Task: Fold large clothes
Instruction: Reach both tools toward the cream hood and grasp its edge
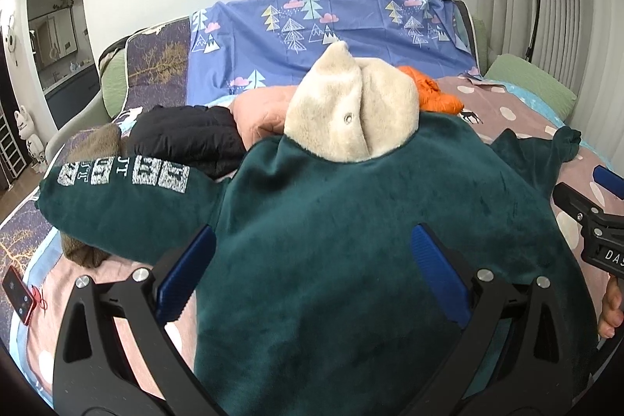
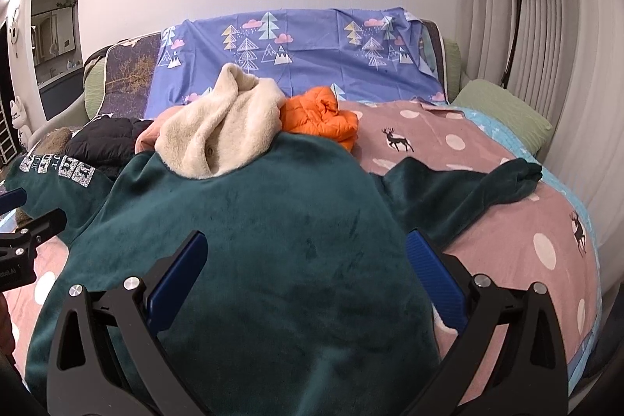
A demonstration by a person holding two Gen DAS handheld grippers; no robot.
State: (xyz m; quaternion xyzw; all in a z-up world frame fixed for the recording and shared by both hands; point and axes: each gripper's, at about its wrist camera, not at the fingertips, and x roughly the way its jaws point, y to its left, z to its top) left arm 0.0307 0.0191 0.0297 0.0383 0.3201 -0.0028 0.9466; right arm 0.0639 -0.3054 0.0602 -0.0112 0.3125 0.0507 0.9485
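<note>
Lying spread flat on the pink dotted bedspread (image 2: 487, 158), the green fleece hoodie (image 1: 351, 240) is seen back-up, its long axis running from the near hem at 6 o'clock to the cream-lined hood (image 1: 351, 112) at 12 o'clock. The lettered sleeve (image 1: 117, 197) is stretched out toward 9 o'clock, the plain sleeve (image 2: 487, 182) toward 2 o'clock, so the sleeve line crosses the body axis roughly square. The left gripper (image 1: 312, 275) is held above the lower body with its jaws spread wide and nothing between them; its left finger sits just past the body's left edge, near the sleeve root. The right gripper (image 2: 304, 279) is likewise spread and empty, with its right finger just over the garment's right edge, where the plain sleeve branches off. Judged from this layout, a sleeve-in fold is the likely next step: the lettered sleeve is nearer the left gripper, the plain sleeve nearer the right, each lying outboard of its own tool. Beyond the hood, a black jacket (image 1: 183, 139) is seen at 10 o'clock and an orange jacket (image 2: 319, 119) at 1 o'clock, both close enough to foul a sleeve swing. A red phone (image 1: 19, 295) lies at 8 o'clock, well clear.
</note>
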